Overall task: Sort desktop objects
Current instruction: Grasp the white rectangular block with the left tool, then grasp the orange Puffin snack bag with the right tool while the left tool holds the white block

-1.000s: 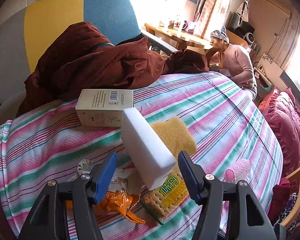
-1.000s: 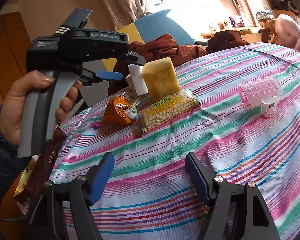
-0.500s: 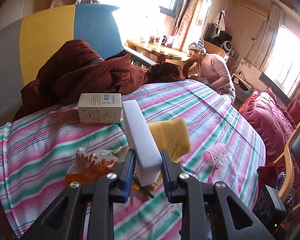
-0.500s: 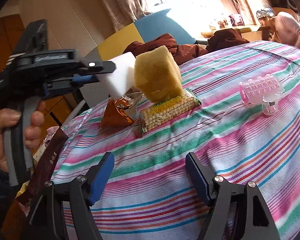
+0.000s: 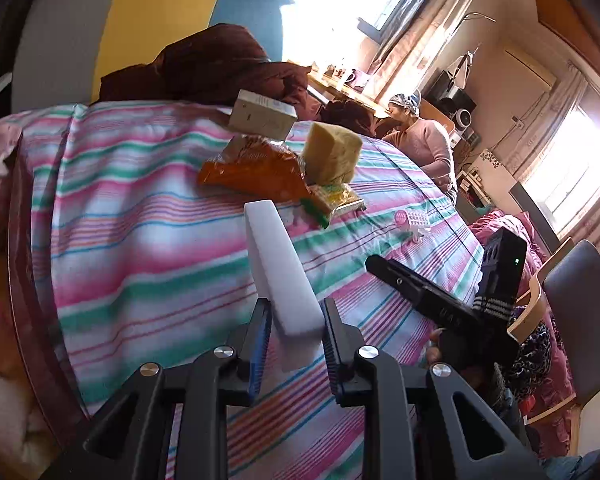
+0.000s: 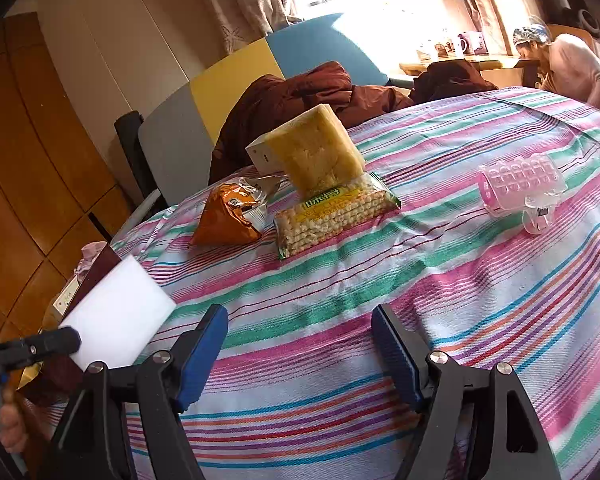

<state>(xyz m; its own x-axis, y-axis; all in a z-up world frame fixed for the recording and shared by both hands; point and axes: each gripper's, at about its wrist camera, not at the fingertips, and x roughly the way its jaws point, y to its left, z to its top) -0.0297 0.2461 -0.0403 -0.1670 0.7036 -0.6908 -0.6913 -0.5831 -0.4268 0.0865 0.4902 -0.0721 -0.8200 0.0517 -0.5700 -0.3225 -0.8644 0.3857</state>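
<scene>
My left gripper [image 5: 295, 322] is shut on a white foam block [image 5: 281, 268], held above the striped tablecloth [image 5: 140, 216] near its left edge; the same white block [image 6: 118, 314] shows at the lower left of the right wrist view. A yellow sponge [image 6: 316, 148] stands upright on a cracker packet [image 6: 334, 212]. An orange snack bag [image 6: 230, 216] lies beside them, with a small beige box [image 5: 262, 114] behind. A pink hair roller [image 6: 518, 182] rests to the right. My right gripper [image 6: 300, 354] hangs open over the cloth, holding nothing.
A dark red coat [image 6: 300, 96] is heaped on a grey, yellow and blue chair back [image 6: 236, 76] behind the table. A person in a pink top [image 6: 572, 68] sits at a far wooden desk. A brown packet [image 6: 96, 268] lies at the table's left edge.
The left gripper closed on the white block and carried it left and back, away from the yellow sponge, which stays upright on the cracker packet. The right gripper stayed still and open.
</scene>
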